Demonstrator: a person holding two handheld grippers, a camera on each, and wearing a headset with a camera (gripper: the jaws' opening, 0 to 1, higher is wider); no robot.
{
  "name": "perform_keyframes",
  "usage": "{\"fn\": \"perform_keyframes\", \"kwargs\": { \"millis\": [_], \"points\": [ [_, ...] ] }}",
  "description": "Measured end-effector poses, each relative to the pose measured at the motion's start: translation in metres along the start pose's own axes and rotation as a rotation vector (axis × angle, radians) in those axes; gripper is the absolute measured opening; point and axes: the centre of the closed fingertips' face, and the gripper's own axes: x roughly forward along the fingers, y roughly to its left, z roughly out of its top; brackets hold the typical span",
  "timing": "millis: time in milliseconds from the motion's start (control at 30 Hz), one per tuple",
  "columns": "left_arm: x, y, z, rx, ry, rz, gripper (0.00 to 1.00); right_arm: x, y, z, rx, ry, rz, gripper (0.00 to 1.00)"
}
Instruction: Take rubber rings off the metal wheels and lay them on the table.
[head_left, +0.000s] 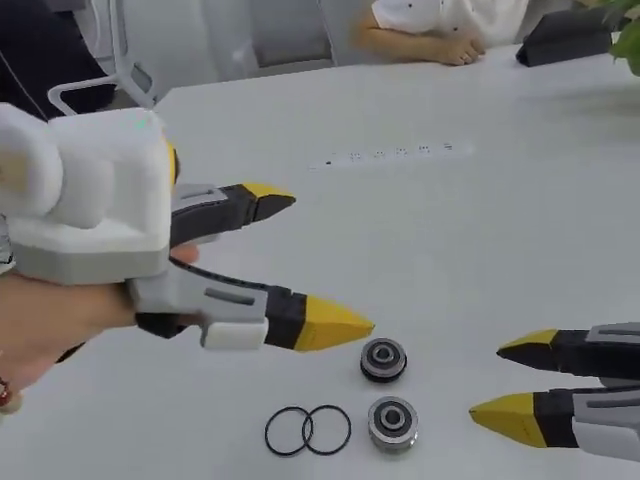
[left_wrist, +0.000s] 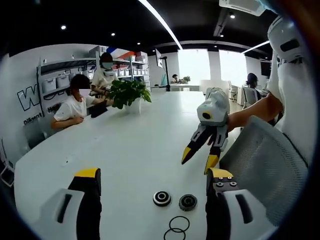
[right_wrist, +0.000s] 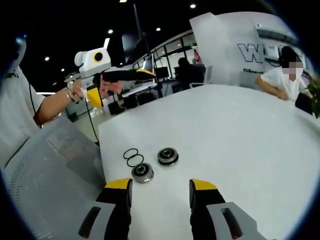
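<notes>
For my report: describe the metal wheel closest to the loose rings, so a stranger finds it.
On the white table, two thin black rubber rings lie overlapping. The round metal wheel sits right beside them; the other metal wheel lies farther away.

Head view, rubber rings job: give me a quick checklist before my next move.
1. The left gripper open and empty: ok.
2. The right gripper open and empty: ok.
3. Two rubber rings flat on the table, overlapping: ok.
4. Both metal wheels lying flat, apart from each other: ok.
5. Any ring left on either wheel: cannot tell.
6. Bare table between the right gripper and the metal wheels: ok.
</notes>
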Motion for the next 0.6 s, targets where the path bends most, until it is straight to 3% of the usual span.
{"fn": "perform_keyframes", "kwargs": {
  "millis": [267, 433, 600],
  "points": [
    [0.022, 0.0, -0.024, -0.003, 0.032, -0.03, 0.74, 0.008, -0.005, 0.003, 0.0, -0.001, 0.005, 0.42],
    [0.034, -0.003, -0.048, -0.016, 0.096, -0.06, 0.67, 0.016, -0.008, 0.003, -0.02, 0.016, 0.012, 0.41],
    [0.044, -0.012, -0.062, -0.001, 0.136, -0.091, 0.62, 0.023, -0.009, 0.005, -0.04, 0.029, 0.025, 0.4]
  ]
}}
